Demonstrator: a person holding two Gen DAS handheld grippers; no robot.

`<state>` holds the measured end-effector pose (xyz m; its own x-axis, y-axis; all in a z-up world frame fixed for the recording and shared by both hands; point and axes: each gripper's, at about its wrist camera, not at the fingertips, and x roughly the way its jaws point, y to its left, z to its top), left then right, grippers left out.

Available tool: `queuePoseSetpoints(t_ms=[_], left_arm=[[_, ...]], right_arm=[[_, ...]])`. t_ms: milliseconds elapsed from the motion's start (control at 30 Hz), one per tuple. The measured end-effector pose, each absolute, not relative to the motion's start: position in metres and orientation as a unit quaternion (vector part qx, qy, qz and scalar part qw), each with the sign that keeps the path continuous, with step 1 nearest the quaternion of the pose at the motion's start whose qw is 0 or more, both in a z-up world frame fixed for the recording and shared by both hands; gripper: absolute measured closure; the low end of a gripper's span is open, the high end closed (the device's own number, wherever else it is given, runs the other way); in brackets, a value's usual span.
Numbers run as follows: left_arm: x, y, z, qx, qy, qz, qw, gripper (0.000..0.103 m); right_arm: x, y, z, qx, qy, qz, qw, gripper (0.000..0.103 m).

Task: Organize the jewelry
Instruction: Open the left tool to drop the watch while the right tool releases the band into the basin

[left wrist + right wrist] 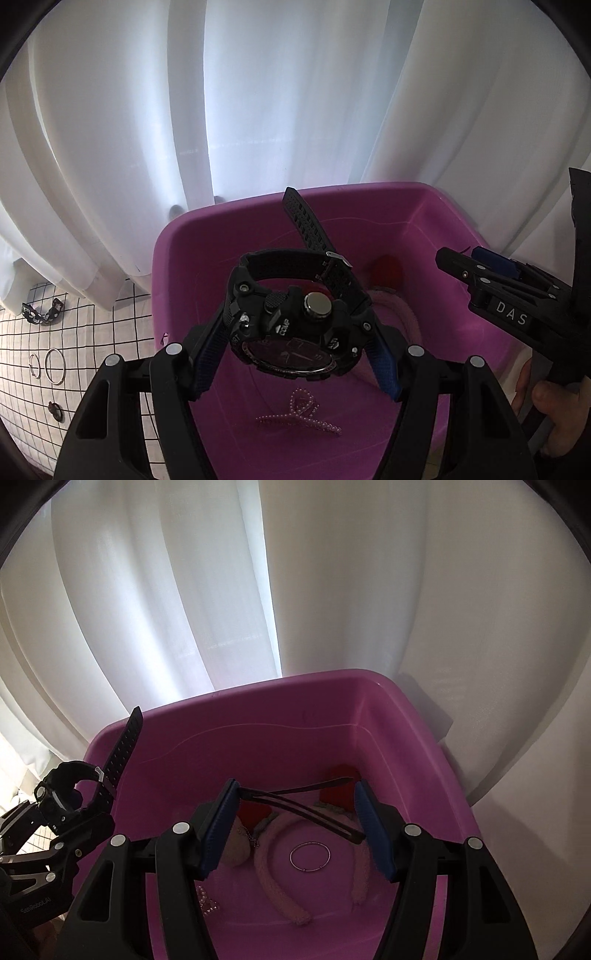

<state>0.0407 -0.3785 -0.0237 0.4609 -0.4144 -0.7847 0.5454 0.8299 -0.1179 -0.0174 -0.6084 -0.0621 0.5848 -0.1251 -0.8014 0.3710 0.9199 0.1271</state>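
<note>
My left gripper (295, 350) is shut on a black wristwatch (295, 325) and holds it over the purple bin (177, 258); the watch also shows at the left of the right wrist view (70, 790). A pearl hair clip (299, 413) lies on the bin floor. My right gripper (295, 827) hovers over the bin (258, 716), its jaws apart, with a thin dark hairband (295, 805) spanning between the pads. Below it lie a pink fuzzy headband (273, 878), a thin silver bangle (309, 856) and red items (338, 794).
White curtains (258, 110) hang behind the bin. On the checked cloth (22, 369) at the left lie two silver rings (54, 365), a black patterned bracelet (40, 314) and a small dark piece (55, 410). The right gripper's body (517, 302) shows at the right.
</note>
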Motion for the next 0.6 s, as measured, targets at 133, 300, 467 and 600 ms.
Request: queuePoseSetpoints(t_ms=[133, 300, 467, 600], left_arm=[[0.047, -0.382, -0.037, 0.076, 0.461, -0.267, 0.843, 0.037], [0.054, -0.382, -0.045, 0.075, 0.482, -0.248, 0.837, 0.036], [0.056, -0.382, -0.048, 0.074, 0.485, -0.235, 0.839, 0.022], [0.051, -0.381, -0.038, 0.078, 0.457, -0.234, 0.854, 0.012]], right_arm=[[-0.012, -0.609, -0.072, 0.142, 0.453, -0.136, 0.870, 0.041], [0.000, -0.611, -0.081, 0.133, 0.475, -0.136, 0.859, 0.041], [0.003, -0.612, -0.085, 0.135, 0.487, -0.137, 0.852, 0.039], [0.001, -0.613, -0.085, 0.139, 0.491, -0.143, 0.848, 0.034]])
